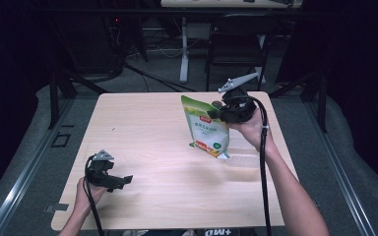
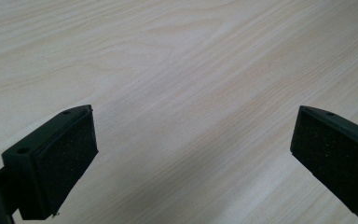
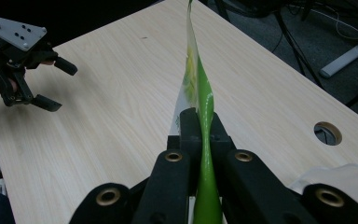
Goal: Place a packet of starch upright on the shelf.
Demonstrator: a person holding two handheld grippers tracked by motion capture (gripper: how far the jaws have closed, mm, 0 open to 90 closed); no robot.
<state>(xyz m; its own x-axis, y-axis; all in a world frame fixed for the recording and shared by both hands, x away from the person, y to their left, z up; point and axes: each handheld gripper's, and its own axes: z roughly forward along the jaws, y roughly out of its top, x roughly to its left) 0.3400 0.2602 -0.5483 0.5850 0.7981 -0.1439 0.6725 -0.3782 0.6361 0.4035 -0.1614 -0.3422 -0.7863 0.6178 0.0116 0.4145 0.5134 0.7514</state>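
The right gripper (image 1: pixel 221 112) has its jaws squeezed tight on the top edge of the green bag (image 1: pixel 206 129). In the right gripper view the thin edge of the bag (image 3: pixel 199 93) is pinched flat between the 2 black jaws. So the grab looks done.

The bag stands up on the counter (image 1: pixel 142 147), toward 2 o'clock from the middle. Its bottom seems to touch the wood, or sit just above it (hard to tell which). Something clear and flat (image 1: pixel 243 160) lies just beside it at 4 o'clock.

The left gripper (image 1: pixel 109 178) waits near the front edge, at about 8 o'clock. Its jaws are wide apart with nothing in them; in its own view there is just bare wood (image 2: pixel 191 93) between them.

What is left, I think: carry the bag where it should go, then let go. The left gripper has no job yet.
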